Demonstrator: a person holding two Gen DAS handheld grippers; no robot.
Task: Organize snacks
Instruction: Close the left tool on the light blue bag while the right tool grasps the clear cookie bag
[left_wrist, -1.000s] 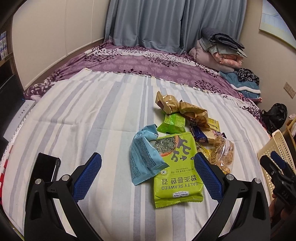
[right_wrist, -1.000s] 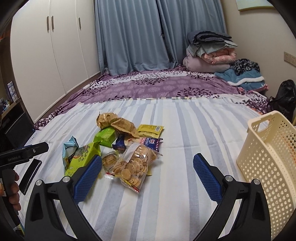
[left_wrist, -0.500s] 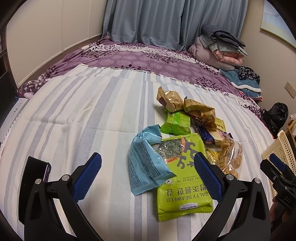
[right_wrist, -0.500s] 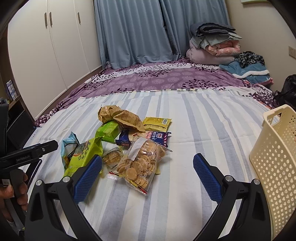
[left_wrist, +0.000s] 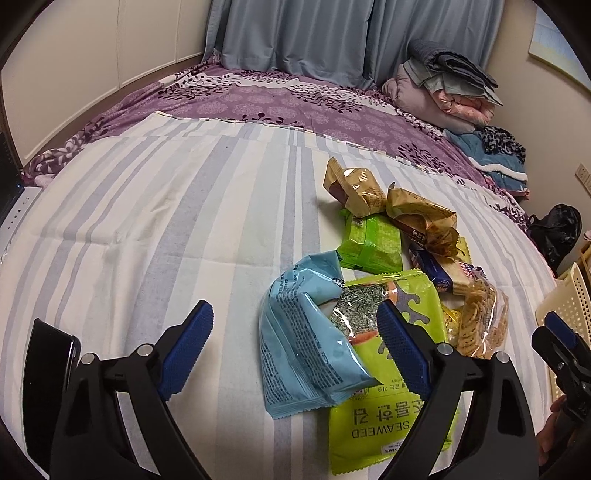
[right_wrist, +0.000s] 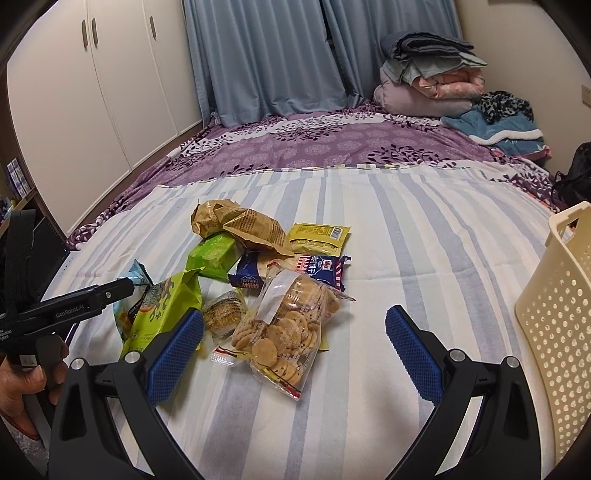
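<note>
Left claw (left_wrist: 295, 345), jaws just narrowing yet unclenched, straddles the light-blue snack packet (left_wrist: 303, 339) heaped with other snacks on the bed (left_wrist: 147, 206); right claw (right_wrist: 295, 350) released above the cookie bag (right_wrist: 288, 328), cream basket (right_wrist: 554, 317) alongside for sorting.

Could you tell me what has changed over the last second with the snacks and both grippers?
Both hand-held grippers have come closer to the snack pile. The left hand-held gripper now straddles the blue packet, its jaws just closing, not yet gripping. The right hand-held gripper, open, nears the cookie bag. Snacks and basket stayed put.
</note>
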